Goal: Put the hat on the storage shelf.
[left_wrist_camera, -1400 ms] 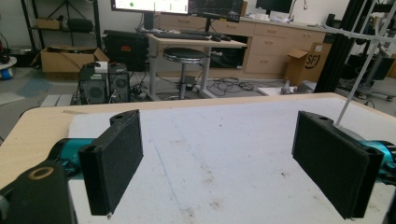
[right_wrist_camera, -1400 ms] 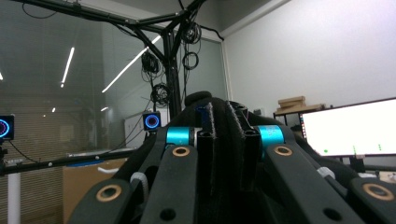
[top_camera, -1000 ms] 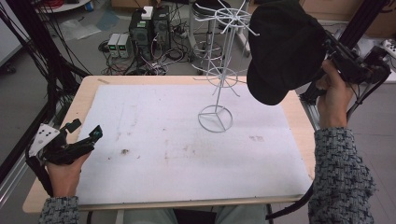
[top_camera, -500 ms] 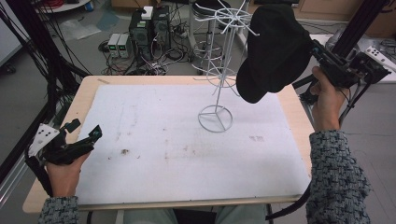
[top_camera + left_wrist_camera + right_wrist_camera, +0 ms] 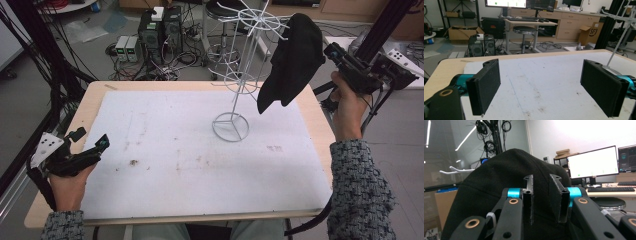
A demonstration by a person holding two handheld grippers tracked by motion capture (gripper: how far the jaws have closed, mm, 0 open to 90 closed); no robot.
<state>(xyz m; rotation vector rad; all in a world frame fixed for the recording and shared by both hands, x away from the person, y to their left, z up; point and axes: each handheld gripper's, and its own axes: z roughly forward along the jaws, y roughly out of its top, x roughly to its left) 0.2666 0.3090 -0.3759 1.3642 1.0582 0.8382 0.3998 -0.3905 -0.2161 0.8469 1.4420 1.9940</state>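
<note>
At the left edge of the table [image 5: 60, 132], the left hand-held gripper [image 5: 90, 142] rests low over the white mat [image 5: 200, 165], its jaws spread wide with nothing between them. Farther right, the white wire rack [image 5: 240, 80] stands on the mat. A black cap [image 5: 292, 60] hangs at the rack's upper right arm. The right hand-held gripper [image 5: 545, 195] is up against the cap; its jaws have just been opening, and a narrow gap shows between them with the cap's cloth behind it.
</note>
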